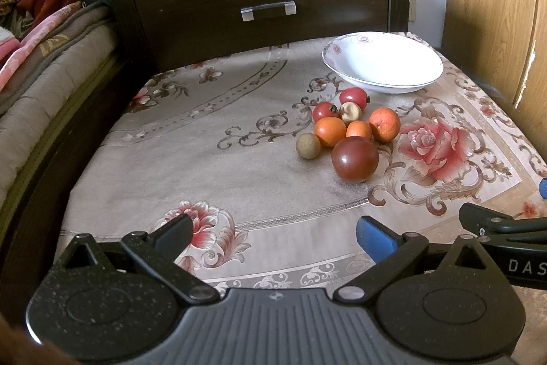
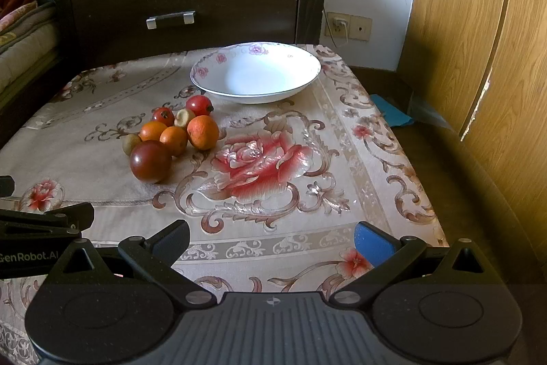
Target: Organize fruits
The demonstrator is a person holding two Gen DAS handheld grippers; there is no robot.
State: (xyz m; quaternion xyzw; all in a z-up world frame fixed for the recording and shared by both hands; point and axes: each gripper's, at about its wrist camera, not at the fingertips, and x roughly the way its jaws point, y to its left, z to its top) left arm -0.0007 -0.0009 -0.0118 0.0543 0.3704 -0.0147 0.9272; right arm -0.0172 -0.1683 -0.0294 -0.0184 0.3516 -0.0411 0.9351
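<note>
We're holding both the left gripper (image 1: 273,235) and right gripper (image 2: 271,240) spread wide, gripping nothing, while the fruits (image 2: 171,139) are sitting clustered on the tablecloth (image 2: 280,221) just beside the white bowl (image 2: 208,81).

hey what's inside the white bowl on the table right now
Nothing shows inside the white bowl: its visible interior is bare in both wrist views. The near rim hides a thin strip of the inside. All the fruits lie on the tablecloth before it.
</note>
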